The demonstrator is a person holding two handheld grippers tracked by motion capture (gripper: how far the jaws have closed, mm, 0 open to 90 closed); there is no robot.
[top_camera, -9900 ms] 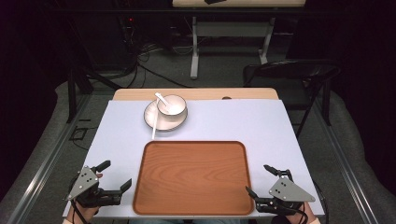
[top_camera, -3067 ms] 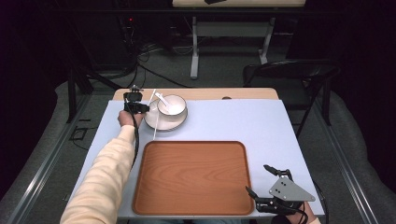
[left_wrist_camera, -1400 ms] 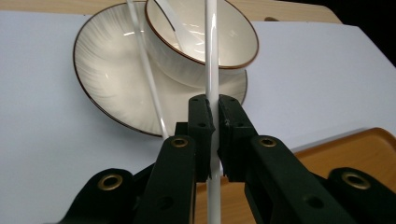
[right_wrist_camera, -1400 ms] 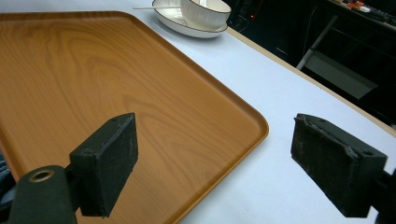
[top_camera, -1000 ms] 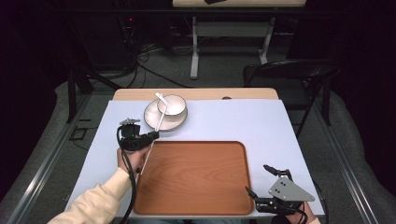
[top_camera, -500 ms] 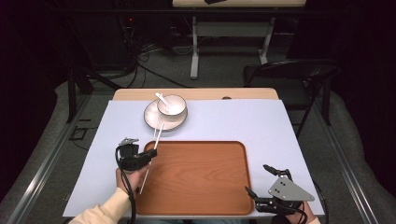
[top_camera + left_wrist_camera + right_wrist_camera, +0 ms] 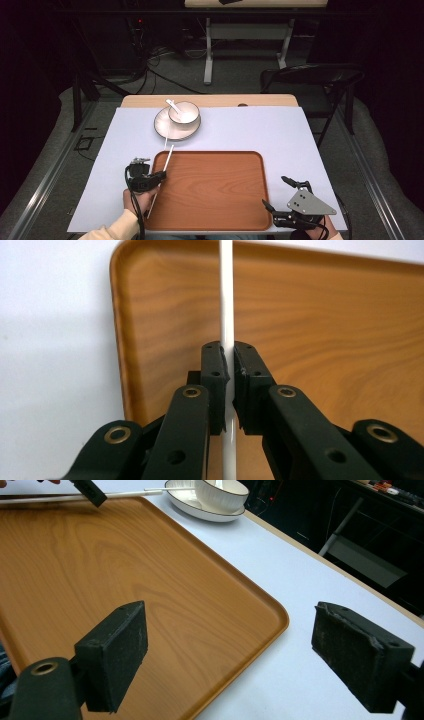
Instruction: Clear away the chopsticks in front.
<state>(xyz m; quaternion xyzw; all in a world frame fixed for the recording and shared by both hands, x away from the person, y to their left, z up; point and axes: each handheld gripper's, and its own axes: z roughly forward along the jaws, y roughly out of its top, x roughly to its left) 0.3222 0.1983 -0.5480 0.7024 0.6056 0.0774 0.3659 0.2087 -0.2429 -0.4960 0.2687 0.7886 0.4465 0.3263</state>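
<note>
L gripper (image 7: 150, 179): we see jaws clamped on white chopsticks (image 7: 227, 315), now carried from plate (image 7: 167, 131) to tray (image 7: 210, 190) edge.
R gripper (image 7: 245, 655): wide open, empty.
Next: prob. set-down.

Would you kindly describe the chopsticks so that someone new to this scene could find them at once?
Start at the large wooden tray in the middle of the table and look to its left edge. There the left tongs are shut on thin white chopsticks, which point toward the plate. They are the scene's one long straight white thing; its neighbours are round.
</note>
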